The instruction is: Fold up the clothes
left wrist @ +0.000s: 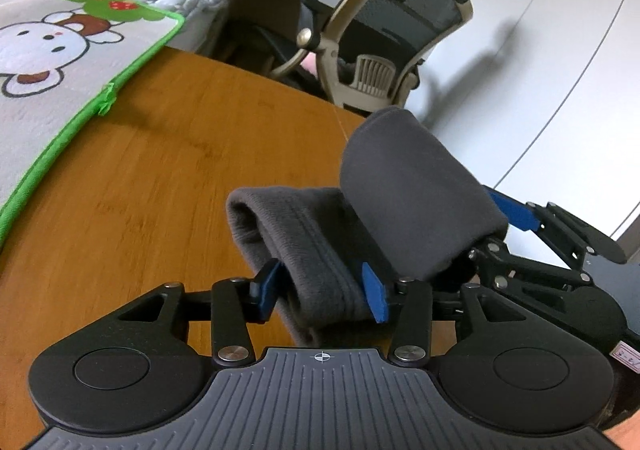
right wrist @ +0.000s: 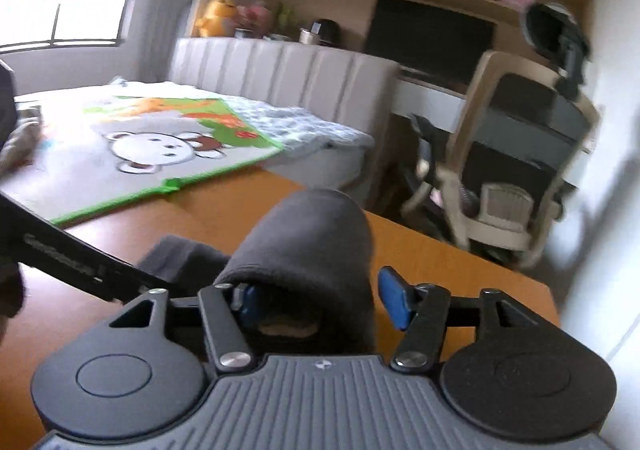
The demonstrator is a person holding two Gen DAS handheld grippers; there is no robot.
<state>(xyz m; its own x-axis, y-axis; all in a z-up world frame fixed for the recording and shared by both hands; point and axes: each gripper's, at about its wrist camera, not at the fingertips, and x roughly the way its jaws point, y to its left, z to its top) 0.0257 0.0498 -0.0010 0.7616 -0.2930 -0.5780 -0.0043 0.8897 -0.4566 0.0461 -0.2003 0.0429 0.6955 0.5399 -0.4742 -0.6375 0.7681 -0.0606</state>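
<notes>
Your left gripper (left wrist: 322, 292) has its blue pads closed partway onto a ribbed band of the dark grey sock (left wrist: 312, 246) (it looks like a sock or a pair of them, though the knit is bunched and I can't be sure). One pad sits on each flank of the band, and the thick cloth fills the gap between them. The band's long axis runs straight out from between your fingers and veers a little to the left, ending in a rounded, rolled lip ahead of the tips.

From that band the cloth rises up and to the right as a smooth hood, and that hood sits over your right gripper (right wrist: 320, 302). The right one's jaws stand wide apart. Its left finger is tucked inside the pocket of the hood, and its right pad is bare, just beside the cloth and gripping nothing. So the right gripper is hooked into the cloth, not pinching it.

The sock bridges your two grippers, both held above the wooden table (left wrist: 160, 178), and the cloth does not seem to rest on the table. Your right gripper lies just to the right of the left one and slightly ahead, nearly touching. The left one has the only firm hold.

The coming move turns on the hood's opening, which faces back toward your right wrist. Any pull along the band's axis will slide the hood on or off that one finger, so keep the left pinch steady (the cartoon bear mat lies well off to the left).
</notes>
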